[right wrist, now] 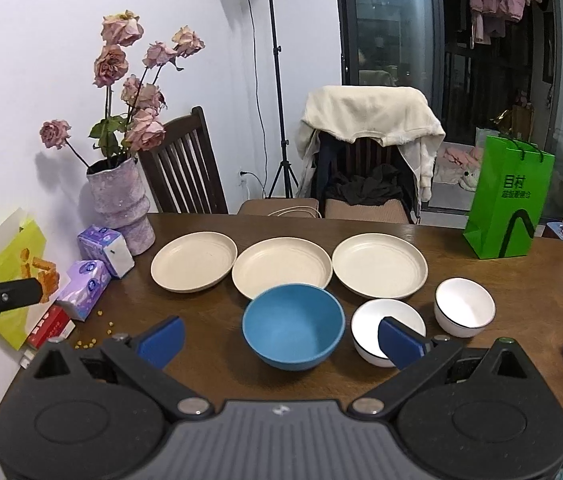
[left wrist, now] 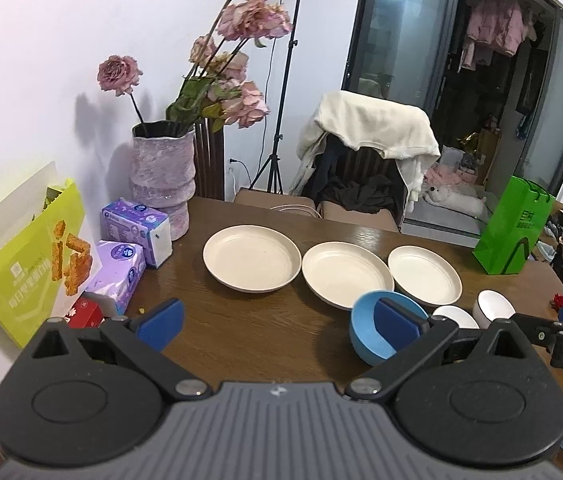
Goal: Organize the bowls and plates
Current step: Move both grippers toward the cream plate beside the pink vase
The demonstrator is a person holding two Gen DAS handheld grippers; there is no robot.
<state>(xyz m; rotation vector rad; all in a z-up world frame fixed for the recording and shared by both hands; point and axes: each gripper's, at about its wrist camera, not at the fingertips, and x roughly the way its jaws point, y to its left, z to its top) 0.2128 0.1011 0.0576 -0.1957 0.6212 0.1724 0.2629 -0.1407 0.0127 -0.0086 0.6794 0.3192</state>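
Cream plates, three of them, lie in a row across the wooden table (right wrist: 217, 360): left plate (right wrist: 194, 261), middle plate (right wrist: 281, 266), right plate (right wrist: 379, 265), edges near or just touching, none stacked. In front: blue bowl (right wrist: 292, 326), then two white bowls, near one (right wrist: 387, 330) and far one (right wrist: 464, 306), each standing alone. Left gripper (left wrist: 279, 326) spread wide, empty, above the table short of the plates. Right gripper (right wrist: 281, 340) likewise wide and empty, blue bowl between its fingers' line of sight. Judgement: nothing gathered yet; all stacking remains.

Black claw (right wrist: 281, 338); blue pads (right wrist: 161, 340); ribbed grey body.
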